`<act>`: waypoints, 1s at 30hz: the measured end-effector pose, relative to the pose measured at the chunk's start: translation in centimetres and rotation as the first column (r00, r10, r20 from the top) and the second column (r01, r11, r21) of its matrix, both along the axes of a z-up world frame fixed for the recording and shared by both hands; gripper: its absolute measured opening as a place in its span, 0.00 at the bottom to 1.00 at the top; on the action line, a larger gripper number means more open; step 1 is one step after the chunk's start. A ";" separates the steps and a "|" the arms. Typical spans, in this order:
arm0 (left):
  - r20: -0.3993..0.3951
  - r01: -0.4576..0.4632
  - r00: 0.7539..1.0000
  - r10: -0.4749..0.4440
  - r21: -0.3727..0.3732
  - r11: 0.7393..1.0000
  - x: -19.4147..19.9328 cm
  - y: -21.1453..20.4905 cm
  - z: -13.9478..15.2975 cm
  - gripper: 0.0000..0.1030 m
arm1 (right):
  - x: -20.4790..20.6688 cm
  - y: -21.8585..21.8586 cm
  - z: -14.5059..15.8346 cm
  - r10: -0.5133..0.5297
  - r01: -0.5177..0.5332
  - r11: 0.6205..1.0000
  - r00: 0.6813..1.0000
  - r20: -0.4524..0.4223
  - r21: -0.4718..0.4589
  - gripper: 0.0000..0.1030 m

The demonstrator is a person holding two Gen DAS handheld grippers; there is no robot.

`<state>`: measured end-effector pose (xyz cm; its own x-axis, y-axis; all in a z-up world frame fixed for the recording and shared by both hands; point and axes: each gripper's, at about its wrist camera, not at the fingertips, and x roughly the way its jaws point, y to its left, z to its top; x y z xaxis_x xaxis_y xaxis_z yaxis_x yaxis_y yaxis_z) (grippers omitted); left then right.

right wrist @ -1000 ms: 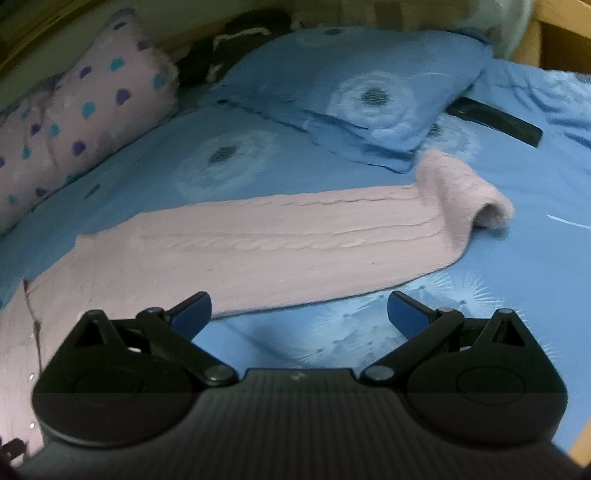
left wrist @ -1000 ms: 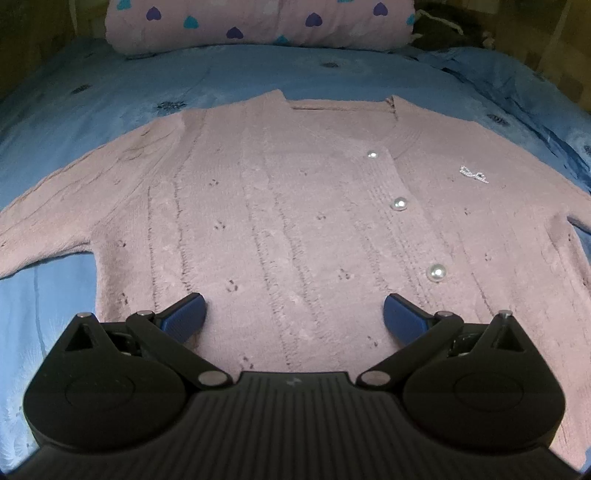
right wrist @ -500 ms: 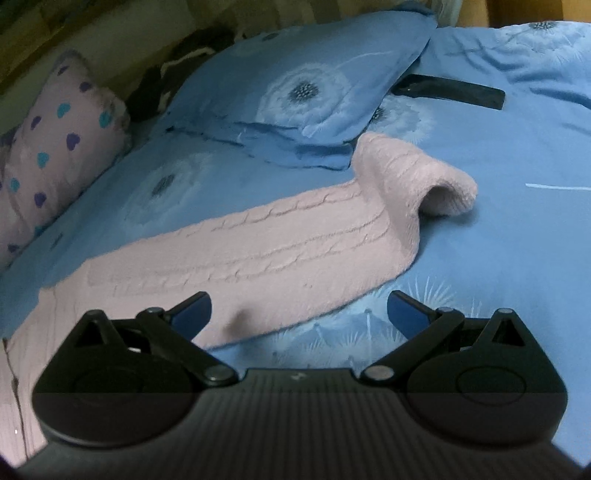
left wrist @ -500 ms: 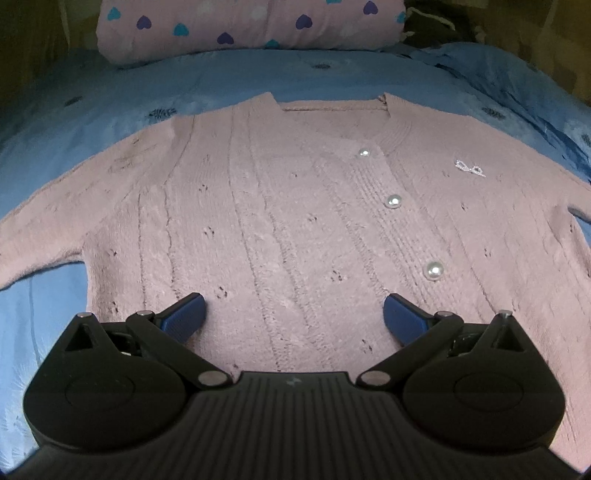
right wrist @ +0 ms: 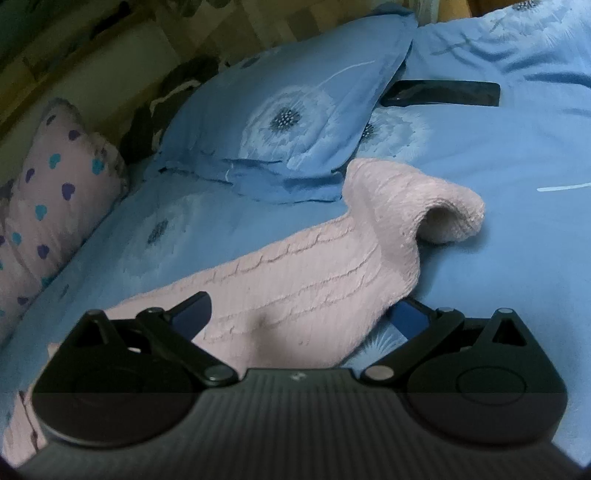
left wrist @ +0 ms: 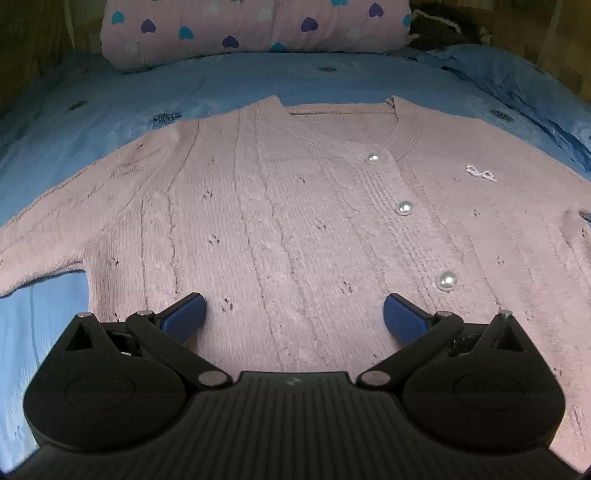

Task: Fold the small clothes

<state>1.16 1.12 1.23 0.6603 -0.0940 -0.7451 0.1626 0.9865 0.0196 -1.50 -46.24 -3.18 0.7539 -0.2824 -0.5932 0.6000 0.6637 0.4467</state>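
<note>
The left gripper, fingers spread wide and empty, hovers over the pink knitted cardigan with pearl buttons lying flat on the blue bedsheet. The right gripper, also wide open, has moved closer so the cardigan's sleeve lies between its fingers, partly hiding the right fingertip; contact is unclear. Beyond lies a heart-patterned pillow.

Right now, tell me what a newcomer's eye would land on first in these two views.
A pink knitted cardigan with pearl buttons lies spread flat on the blue bedsheet, filling the left wrist view. In the right wrist view its long sleeve stretches out, cuff curled over, with the open right gripper straddling it.
</note>
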 end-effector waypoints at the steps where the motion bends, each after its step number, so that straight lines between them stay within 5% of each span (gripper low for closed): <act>1: 0.002 0.000 1.000 0.000 0.001 1.000 0.0 0.0 0.0 1.00 | 0.0 -0.2 0.0 -0.005 0.005 1.000 1.000 0.004 0.002 1.00; 12: 0.004 0.000 1.000 0.000 0.000 1.000 0.1 0.1 -0.1 1.00 | 0.1 -0.9 -0.3 -0.033 0.034 0.999 0.999 0.035 -0.011 0.96; 18: 0.002 -0.003 1.000 0.003 -0.007 1.000 0.2 0.2 0.0 1.00 | 0.1 -1.2 -0.3 -0.053 0.054 0.998 0.998 0.017 -0.016 0.65; 20: 0.002 -0.003 1.000 0.003 -0.005 1.000 0.2 0.2 0.0 1.00 | 0.1 -1.6 -0.1 -0.036 0.036 0.999 0.999 -0.001 0.008 0.34; 22: 0.002 -0.003 1.000 0.003 -0.004 1.000 0.2 0.1 0.1 1.00 | 0.0 -1.9 0.4 -0.033 0.033 0.999 0.999 -0.006 0.028 0.17; 30: 0.008 -0.005 1.000 0.005 0.001 1.000 0.0 0.0 0.0 1.00 | -0.4 -0.6 4.7 0.065 -0.059 0.997 0.993 0.096 -0.055 0.13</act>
